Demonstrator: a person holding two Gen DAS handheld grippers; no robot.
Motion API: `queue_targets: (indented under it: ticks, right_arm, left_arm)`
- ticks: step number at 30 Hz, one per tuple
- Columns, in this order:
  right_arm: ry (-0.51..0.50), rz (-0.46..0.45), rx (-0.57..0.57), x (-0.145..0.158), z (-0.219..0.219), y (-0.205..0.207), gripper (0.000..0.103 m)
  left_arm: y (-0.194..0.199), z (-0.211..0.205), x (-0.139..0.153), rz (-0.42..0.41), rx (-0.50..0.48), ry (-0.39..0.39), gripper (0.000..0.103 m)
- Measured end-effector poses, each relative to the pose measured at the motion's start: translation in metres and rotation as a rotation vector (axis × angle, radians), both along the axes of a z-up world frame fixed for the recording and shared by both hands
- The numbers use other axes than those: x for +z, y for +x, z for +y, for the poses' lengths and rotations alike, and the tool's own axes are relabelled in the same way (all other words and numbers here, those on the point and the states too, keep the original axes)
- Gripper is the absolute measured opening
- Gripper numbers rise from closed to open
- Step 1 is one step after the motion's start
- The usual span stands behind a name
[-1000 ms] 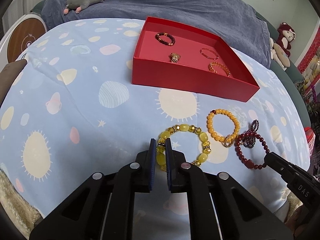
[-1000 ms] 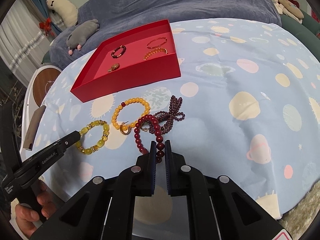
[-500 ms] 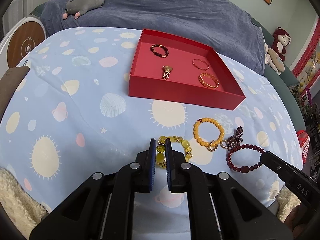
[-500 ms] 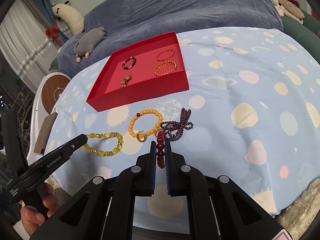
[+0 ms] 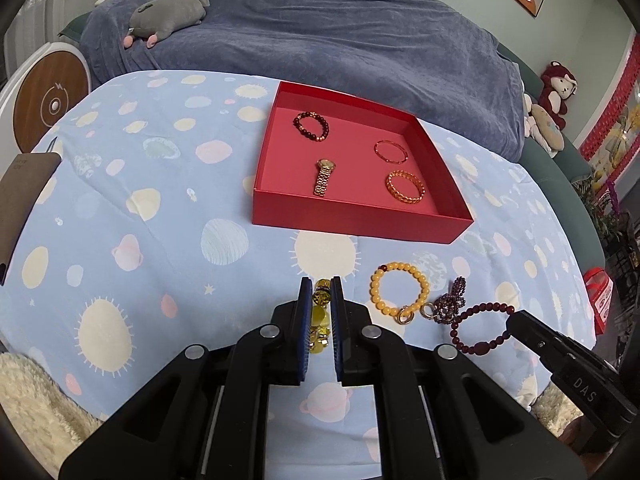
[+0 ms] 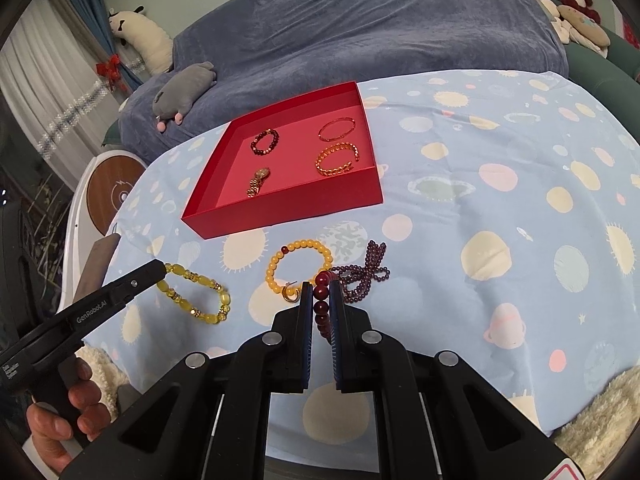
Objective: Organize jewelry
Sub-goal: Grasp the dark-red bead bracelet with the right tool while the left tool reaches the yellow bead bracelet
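Left gripper (image 5: 319,292) is clamped on the yellow bracelet (image 6: 194,294); right gripper (image 6: 321,290) is clamped on the dark red bracelet (image 5: 478,328) — both strands hang from the jaws. Advise carrying both clear over the near wall of the red tray (image 5: 360,222) ahead, setting down apart from pieces inside. Surface: planet-print cloth (image 5: 140,216) — blue-covered sofa (image 5: 320,32) beyond.

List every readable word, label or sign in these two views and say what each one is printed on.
"DAS": on the side of the right gripper, seen in the left wrist view.
"GenRobot.AI": on the side of the left gripper, seen in the right wrist view.
Two lines of small print further back on the left gripper's body: too blurred to read.
The red-and-white sticker at the frame's corner: cut off, unreadable.
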State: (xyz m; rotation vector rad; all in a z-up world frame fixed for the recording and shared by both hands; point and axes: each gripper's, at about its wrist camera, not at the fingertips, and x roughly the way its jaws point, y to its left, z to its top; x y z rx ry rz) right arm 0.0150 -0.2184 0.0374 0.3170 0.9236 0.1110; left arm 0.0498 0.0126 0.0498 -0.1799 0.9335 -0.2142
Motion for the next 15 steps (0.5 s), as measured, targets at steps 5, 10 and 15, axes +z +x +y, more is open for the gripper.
queue_targets:
  ticks: [5,10,15]
  right_arm:
    - [0.002,-0.013,0.004,0.006,0.002,0.004,0.008]
    - [-0.002,-0.039,0.011,0.017,0.003,0.015,0.008]
    - [0.002,-0.086,0.015,0.036,0.004,0.037,0.008]
  left_arm:
    - [0.002,-0.004,0.005,-0.006,-0.009,-0.001,0.009]
    - [0.01,-0.005,0.013,-0.017,-0.012,-0.011,0.009]
    - [0.027,-0.007,0.03,-0.054,-0.013,-0.03,0.009]
